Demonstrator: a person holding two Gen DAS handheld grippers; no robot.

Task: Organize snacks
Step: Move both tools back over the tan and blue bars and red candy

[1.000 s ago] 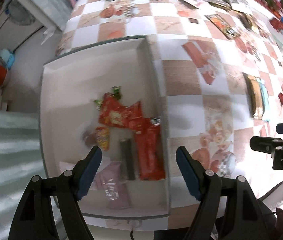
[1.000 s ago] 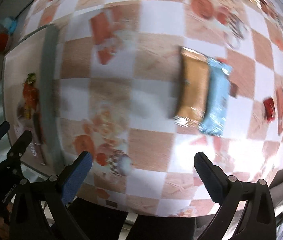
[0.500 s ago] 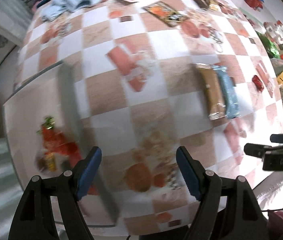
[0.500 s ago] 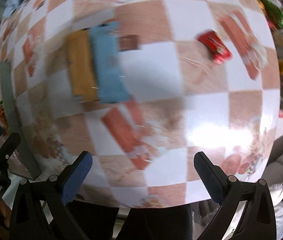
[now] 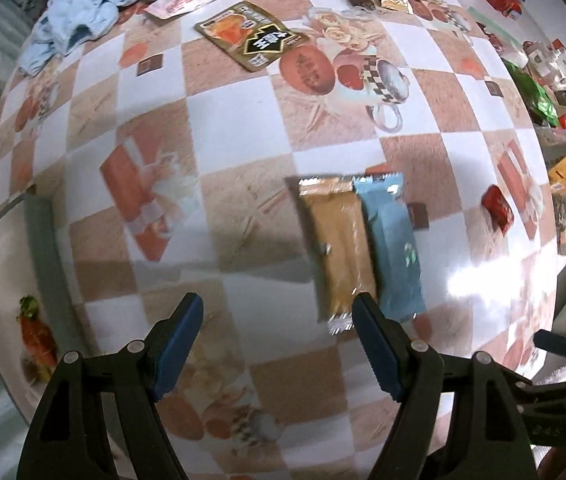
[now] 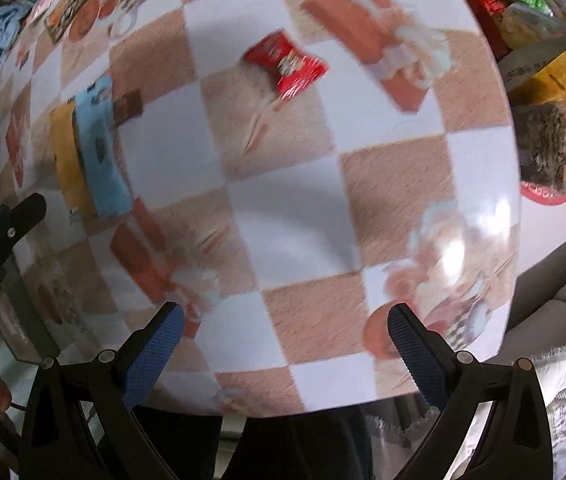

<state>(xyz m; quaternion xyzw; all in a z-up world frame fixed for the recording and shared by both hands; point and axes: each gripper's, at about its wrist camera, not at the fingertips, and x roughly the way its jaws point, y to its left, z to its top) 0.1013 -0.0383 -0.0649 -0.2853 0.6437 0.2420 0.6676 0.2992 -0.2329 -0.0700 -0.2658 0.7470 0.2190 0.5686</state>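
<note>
Two bars (image 5: 341,250) lengthwise, seemingly touching

Two bars (image 5: 359,246) are lying touching at one o'clock; a tray (image 5: 45,256) is sitting at nine o'clock.

My wide-open left gripper (image 5: 277,344) has bare checkered tablecloth (image 5: 239,140) ahead; tan foil-wrapped snack bar (image 5: 337,248) beside its right finger. Right of the bar: light-blue wrapped bar (image 5: 393,244) touching, small red packet (image 5: 497,210) apart, lidded glass jar (image 6: 555,152) blocking the far edge.
</note>
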